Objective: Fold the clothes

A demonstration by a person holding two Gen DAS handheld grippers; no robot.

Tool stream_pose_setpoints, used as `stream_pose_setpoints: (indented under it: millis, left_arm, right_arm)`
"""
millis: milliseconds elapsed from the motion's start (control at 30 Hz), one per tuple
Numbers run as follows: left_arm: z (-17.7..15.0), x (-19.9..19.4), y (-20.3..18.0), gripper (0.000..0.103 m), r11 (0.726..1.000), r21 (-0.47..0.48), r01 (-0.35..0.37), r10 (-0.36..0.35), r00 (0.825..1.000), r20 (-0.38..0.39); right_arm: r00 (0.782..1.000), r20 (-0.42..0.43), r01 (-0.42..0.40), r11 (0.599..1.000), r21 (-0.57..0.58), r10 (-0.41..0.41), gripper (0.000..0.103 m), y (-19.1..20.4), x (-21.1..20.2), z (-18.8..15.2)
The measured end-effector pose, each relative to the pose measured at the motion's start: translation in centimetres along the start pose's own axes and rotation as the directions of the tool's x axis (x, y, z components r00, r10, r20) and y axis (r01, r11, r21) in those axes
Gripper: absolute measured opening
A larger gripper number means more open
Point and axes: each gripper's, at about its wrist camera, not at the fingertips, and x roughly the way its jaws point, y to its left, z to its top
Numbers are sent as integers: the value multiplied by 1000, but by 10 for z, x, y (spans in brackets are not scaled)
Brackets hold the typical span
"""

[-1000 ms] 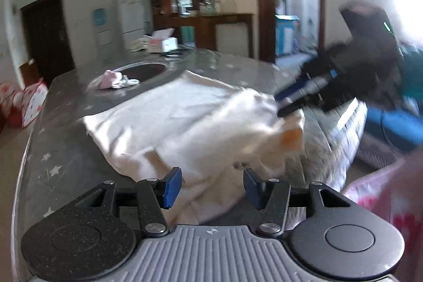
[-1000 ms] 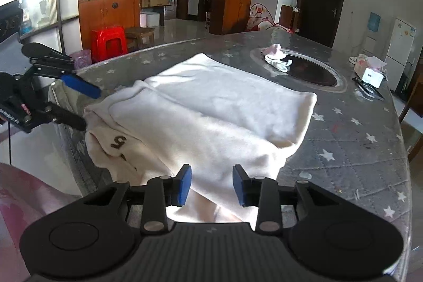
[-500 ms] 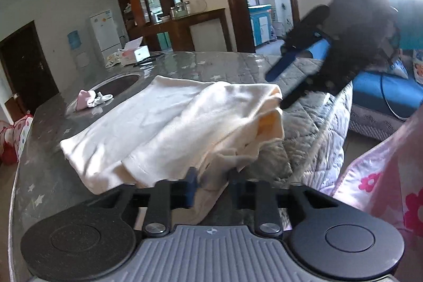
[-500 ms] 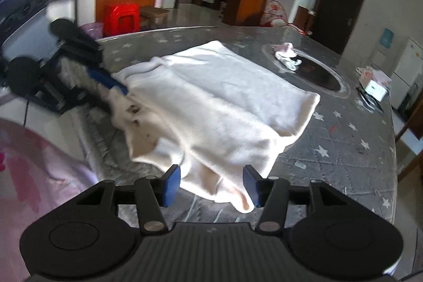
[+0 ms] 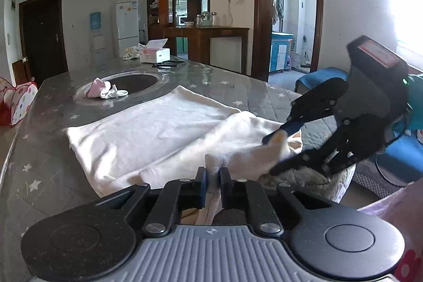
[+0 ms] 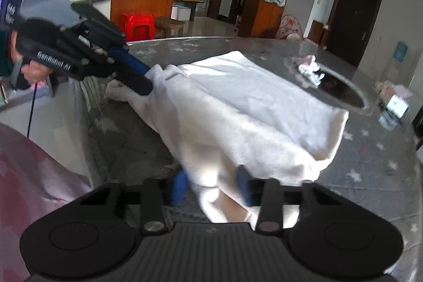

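Both your claws grip the near edge of the cream garment

The cream garment point(image 5: 148, 134) lies half-folded on the starry grey surface point(image 5: 39, 163). Your left claw point(image 5: 211, 181) has just pinched together on a fold; your right claw point(image 6: 211, 186) has been closing and clamps a thicker bunch. Small socks point(image 5: 105, 91) sit farther back, a tissue box point(image 5: 154, 54) beyond.

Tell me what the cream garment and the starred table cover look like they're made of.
Cream garment: soft, matte knit or fleece, probably cotton; it drapes limply and bunches into thick rounded folds where the left gripper pinches it. Table cover: grey quilted fabric with white stars under what looks like a clear glossy sheet, judging by stitched diamond lines and mirror-like reflections; the exact plastic or glass is unclear.
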Motion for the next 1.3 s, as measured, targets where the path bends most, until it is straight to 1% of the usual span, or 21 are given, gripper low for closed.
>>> stream_pose_setpoints:
  millis: [67,100,200,233,267,400,500,533,567,600,633,667,733,867,967,1133,1200,1300]
  left_arm:
    - [-4,-4,-3,18,1000,21,-10,10,1000,0]
    - [-7,-6,-5,21,999,34,-20,20,1000,0]
    - [-14,-12,-9,35,996,73,-44,44,999,0]
    - [-17,-13,-10,43,995,85,-51,52,999,-2]
    - [-19,-13,-12,44,993,102,-60,61,998,-5]
    - [-28,-10,-16,45,983,165,-80,86,996,-34]
    - [-31,-6,-12,45,983,160,-88,98,993,-59]
    - [-32,-4,-10,41,984,157,-90,102,993,-67]
    - [-32,-5,-9,31,985,149,-89,100,993,-66]
    - [-32,-6,-7,25,986,140,-87,96,993,-63]
    - [-31,-8,-5,15,988,130,-84,93,994,-60]
    - [-31,-9,-4,9,989,121,-82,89,994,-57]
    - [-30,-12,0,6,992,103,-76,82,995,-50]
    - [-23,-28,-4,5,994,92,-58,60,998,-15]
    - [-18,-46,-7,5,996,78,-37,36,999,14]
    - [-9,-84,-16,5,1000,22,7,-8,999,47]
    - [-5,-97,-22,5,1000,21,15,-16,998,53]
    - [3,-100,-21,5,1000,23,3,-5,998,64]
  right_arm:
    - [1000,6,-16,999,31,15,18,-4,-1,2]
    - [1000,8,-22,999,48,21,17,-6,-3,4]
    - [999,14,-36,995,90,35,15,-12,-5,9]
    - [999,18,-41,994,98,39,15,-13,-6,11]
    - [999,21,-42,994,104,40,14,-14,-7,13]
    - [999,30,-38,992,118,35,14,-15,-8,17]
    - [999,37,-27,991,129,22,14,-16,-8,19]
    - [999,39,-24,991,133,19,13,-16,-8,19]
    - [999,40,-21,991,135,15,12,-16,-8,19]
    - [999,42,-16,991,136,11,12,-15,-8,18]
    - [999,45,-15,990,139,9,10,-14,-9,17]
    - [999,50,-17,989,144,9,10,-14,-10,16]
    - [998,62,-20,988,151,11,9,-12,-12,15]
    - [996,89,-28,990,137,16,9,-7,-28,15]
    - [993,111,-57,992,110,45,9,-3,-49,19]
    - [991,105,-98,992,85,89,9,10,-85,25]
    - [988,108,-116,990,79,107,9,15,-97,30]
    - [987,116,-123,990,67,115,8,19,-108,39]
